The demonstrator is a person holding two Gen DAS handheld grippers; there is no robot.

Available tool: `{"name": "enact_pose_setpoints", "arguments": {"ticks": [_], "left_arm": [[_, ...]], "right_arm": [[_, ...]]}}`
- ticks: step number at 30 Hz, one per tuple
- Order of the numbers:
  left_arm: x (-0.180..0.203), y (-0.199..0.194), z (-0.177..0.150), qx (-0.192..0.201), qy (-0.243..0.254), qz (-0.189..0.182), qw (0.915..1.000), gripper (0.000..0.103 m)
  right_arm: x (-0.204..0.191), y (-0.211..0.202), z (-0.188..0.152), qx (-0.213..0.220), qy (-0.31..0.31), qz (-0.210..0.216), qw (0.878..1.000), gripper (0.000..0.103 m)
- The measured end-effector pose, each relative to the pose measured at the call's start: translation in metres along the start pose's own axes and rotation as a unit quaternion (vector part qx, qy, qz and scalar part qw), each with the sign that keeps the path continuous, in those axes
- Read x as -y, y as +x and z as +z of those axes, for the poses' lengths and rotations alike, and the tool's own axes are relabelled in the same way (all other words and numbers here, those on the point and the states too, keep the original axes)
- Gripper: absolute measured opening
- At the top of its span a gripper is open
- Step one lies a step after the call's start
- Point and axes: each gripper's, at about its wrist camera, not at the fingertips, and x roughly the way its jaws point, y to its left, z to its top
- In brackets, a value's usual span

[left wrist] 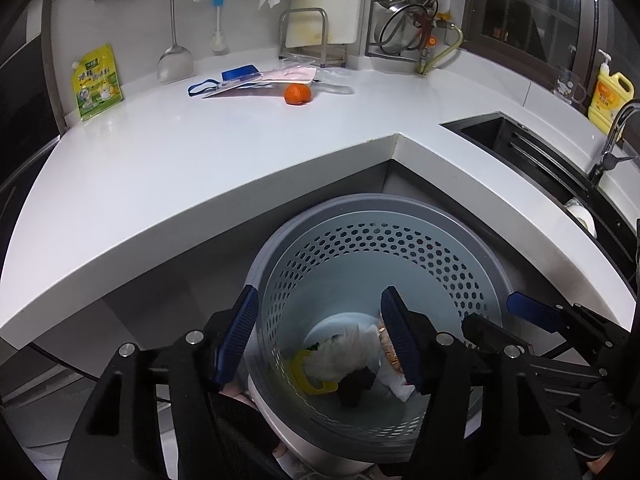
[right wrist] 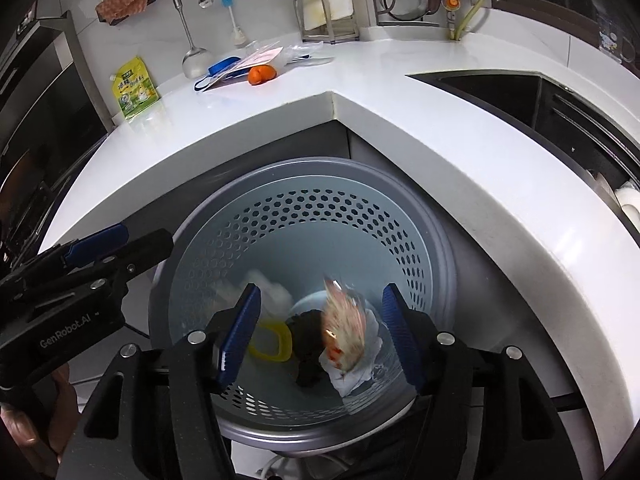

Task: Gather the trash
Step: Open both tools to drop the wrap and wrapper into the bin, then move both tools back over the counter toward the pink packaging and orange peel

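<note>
A grey perforated trash bin (left wrist: 448,232) (right wrist: 400,196) stands on the floor under the corner of the white counter. My left gripper (left wrist: 320,300) hangs open over its mouth with nothing between the blue pads. My right gripper (right wrist: 320,296) is open over the same bin, also with bare pads. In the right wrist view a blurred white and orange wrapper (right wrist: 344,324) is below the right jaws, inside the bin. A yellow ring (right wrist: 272,340) (left wrist: 308,376), a black lump (right wrist: 308,344) and crumpled white tissue (left wrist: 340,352) lie at the bottom.
On the counter (left wrist: 200,168) lie a mandarin (left wrist: 297,93), a green-yellow pouch (left wrist: 97,82), and papers with a blue lanyard (left wrist: 240,80). A black sink (left wrist: 520,148) and a yellow soap bottle (left wrist: 610,96) are at the right. A cutting-board rack (left wrist: 316,36) stands against the wall.
</note>
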Motion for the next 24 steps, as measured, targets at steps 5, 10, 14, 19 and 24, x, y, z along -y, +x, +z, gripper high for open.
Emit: {"name": "enact_pose_setpoints", "arguments": {"ticks": [5, 10, 14, 19, 24], "left_arm": [[0.000, -0.001, 0.000, 0.003, -0.002, 0.002, 1.0000, 0.072], [-0.001, -0.004, 0.000, 0.006, -0.003, 0.003, 1.0000, 0.075], [-0.002, -0.007, 0.001, 0.014, -0.002, 0.010, 0.9999, 0.080], [-0.009, -0.010, 0.008, 0.020, -0.011, 0.011, 0.9997, 0.086], [-0.018, -0.017, 0.021, 0.041, -0.019, 0.019, 0.9988, 0.092]], "right_arm": [[-0.001, 0.002, -0.001, -0.002, 0.000, 0.002, 1.000, 0.061], [0.001, -0.001, -0.001, 0.003, 0.003, 0.008, 1.000, 0.061], [0.004, -0.002, 0.000, 0.011, 0.011, 0.013, 1.000, 0.061], [0.004, -0.001, 0.006, 0.020, 0.014, 0.015, 1.000, 0.063], [0.004, 0.001, 0.020, 0.025, 0.006, 0.012, 1.000, 0.063]]}}
